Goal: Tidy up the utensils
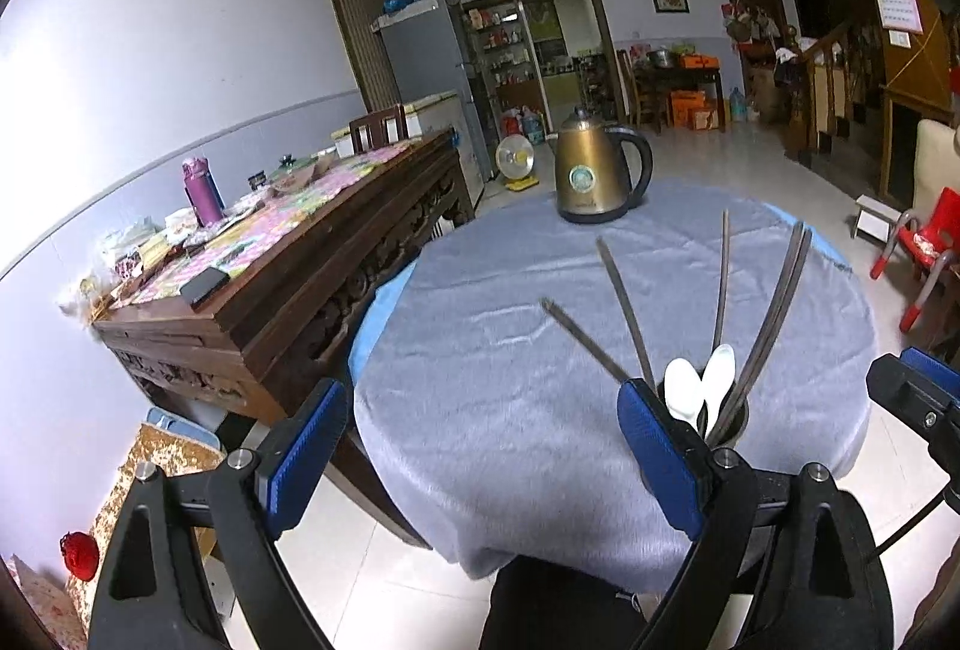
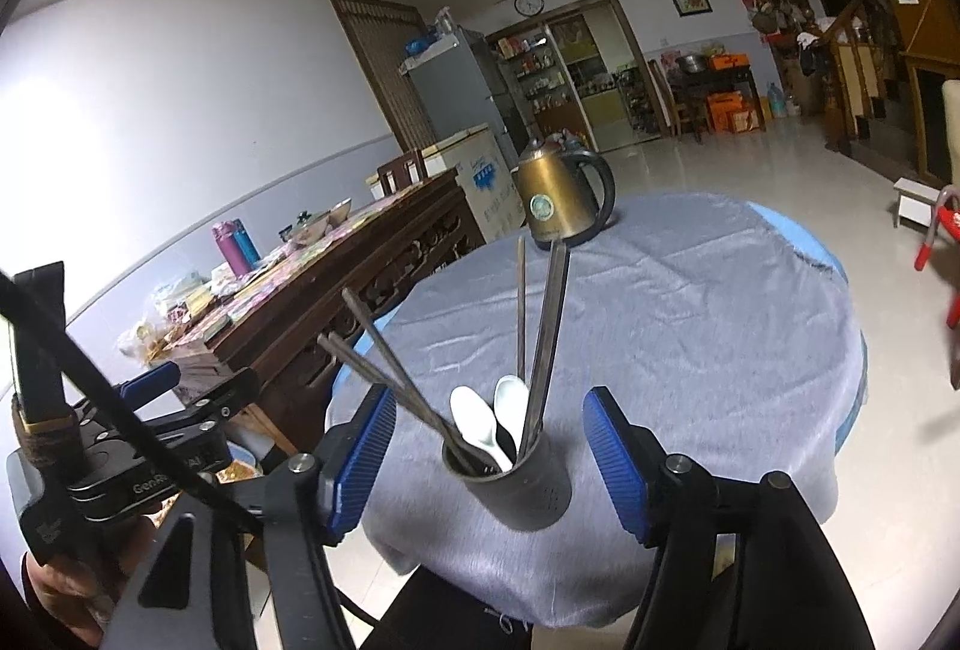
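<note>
A dark cylindrical utensil holder (image 2: 519, 488) stands upright near the front edge of a round bench (image 2: 690, 326) draped in a grey cloth, and it carries the whole set: two white ceramic spoons (image 2: 489, 419) with bowls up and side by side at the middle, and dark chopsticks (image 2: 546, 332) fanning out of the mouth. In the right wrist view two sticks lean left over the rim, one stands nearly straight, and a close pair tilts slightly right toward the far side of the bench.

The right tool (image 2: 489, 470) is released, its blue-padded fingers (image 2: 612, 461) spread wide on either side of the holder and clear of its wall. The left tool (image 1: 483, 449) is likewise spread open and grips nothing; its right-hand pad sits just in front of the holder (image 1: 735, 419), hiding most of it, so that only the rim, the spoons (image 1: 699, 386) and the chopsticks (image 1: 771, 314) show above it.

A bronze electric kettle (image 1: 591, 170) with a black handle stands on the far side of the same bench, well apart from the holder. Beside the bench runs a carved dark-wood sideboard (image 1: 312, 290) crowded with papers, bowls and a purple flask (image 1: 203, 191).
</note>
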The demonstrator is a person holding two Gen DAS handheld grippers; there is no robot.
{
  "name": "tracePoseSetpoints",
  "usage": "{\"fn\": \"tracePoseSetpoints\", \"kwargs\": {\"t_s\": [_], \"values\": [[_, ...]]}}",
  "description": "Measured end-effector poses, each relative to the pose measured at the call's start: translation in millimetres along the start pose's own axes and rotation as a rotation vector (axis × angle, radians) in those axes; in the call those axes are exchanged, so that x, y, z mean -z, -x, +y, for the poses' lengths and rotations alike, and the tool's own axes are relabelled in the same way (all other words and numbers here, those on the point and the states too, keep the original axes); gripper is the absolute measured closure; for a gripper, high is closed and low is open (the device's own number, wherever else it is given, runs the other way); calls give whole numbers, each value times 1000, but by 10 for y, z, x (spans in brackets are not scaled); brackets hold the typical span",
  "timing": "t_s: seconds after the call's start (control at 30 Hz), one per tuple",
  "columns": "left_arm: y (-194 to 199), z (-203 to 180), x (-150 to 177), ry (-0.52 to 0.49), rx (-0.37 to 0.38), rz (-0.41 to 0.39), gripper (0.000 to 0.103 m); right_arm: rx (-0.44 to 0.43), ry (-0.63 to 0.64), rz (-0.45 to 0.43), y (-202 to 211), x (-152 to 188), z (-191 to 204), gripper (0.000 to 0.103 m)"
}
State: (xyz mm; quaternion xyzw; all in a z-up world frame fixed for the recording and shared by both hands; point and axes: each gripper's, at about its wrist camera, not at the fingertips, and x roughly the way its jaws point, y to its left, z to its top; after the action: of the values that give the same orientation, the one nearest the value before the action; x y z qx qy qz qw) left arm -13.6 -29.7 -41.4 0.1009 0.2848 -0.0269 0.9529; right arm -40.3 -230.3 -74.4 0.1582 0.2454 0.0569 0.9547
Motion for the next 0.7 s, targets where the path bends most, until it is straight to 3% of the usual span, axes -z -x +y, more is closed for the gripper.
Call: {"fn": "tracePoseSetpoints", "kwargs": {"t_s": [0.3,0.7], "values": [[-193,-35,308,2,34,99,11,34,-3,57,-18,138,-22,31],[-297,51,411,50,52,143,11,80,23,146,-229,235,112,30]]}}
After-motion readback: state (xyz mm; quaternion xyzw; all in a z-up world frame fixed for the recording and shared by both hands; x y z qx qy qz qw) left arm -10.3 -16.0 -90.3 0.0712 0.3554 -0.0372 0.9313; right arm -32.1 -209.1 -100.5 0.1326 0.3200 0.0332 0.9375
